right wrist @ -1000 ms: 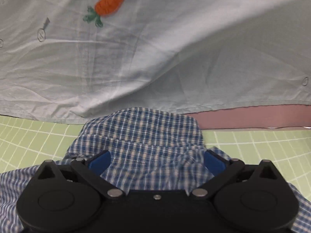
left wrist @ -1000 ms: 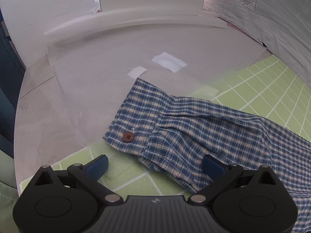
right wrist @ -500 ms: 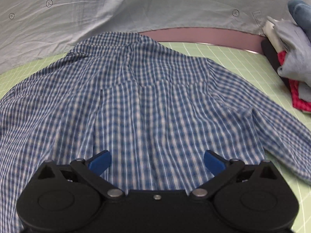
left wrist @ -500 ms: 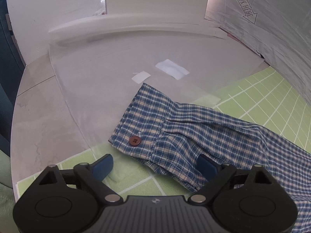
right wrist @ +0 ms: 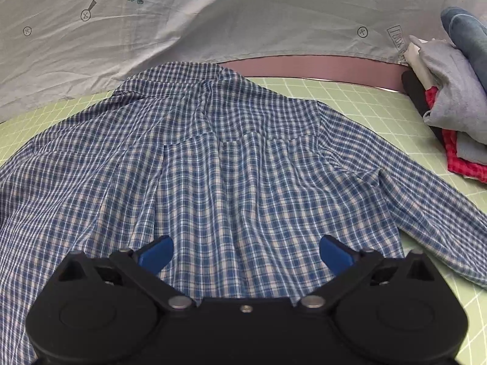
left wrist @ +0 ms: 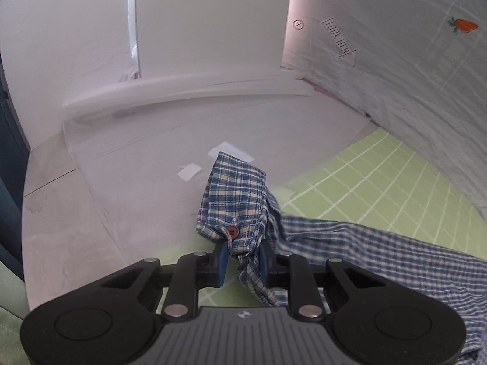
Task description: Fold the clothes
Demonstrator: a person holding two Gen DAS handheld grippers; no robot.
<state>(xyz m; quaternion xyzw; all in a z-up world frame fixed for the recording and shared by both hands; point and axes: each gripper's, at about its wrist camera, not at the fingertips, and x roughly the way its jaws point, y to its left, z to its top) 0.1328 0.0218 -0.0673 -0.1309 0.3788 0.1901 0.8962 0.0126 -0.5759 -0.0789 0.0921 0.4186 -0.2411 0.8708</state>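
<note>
One hand-held gripper, the left [left wrist: 242, 263], pinches the shirt's [right wrist: 237, 164] limp cuff [left wrist: 234, 203]; the right [right wrist: 245, 251] hovers spread. Soft cloth sags, so grip seams.

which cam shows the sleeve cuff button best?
Left wrist: the brown button sits on the cuff pinched in the left gripper. Right wrist shows only the shirt's back; no cuff button visible there.

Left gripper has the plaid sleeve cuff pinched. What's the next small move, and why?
Probably carry the cuff across toward the shirt's back. The left gripper is shut on it and the cuff is raised off the green mat, while the shirt lies spread flat and the right gripper hovers open above it.
</note>
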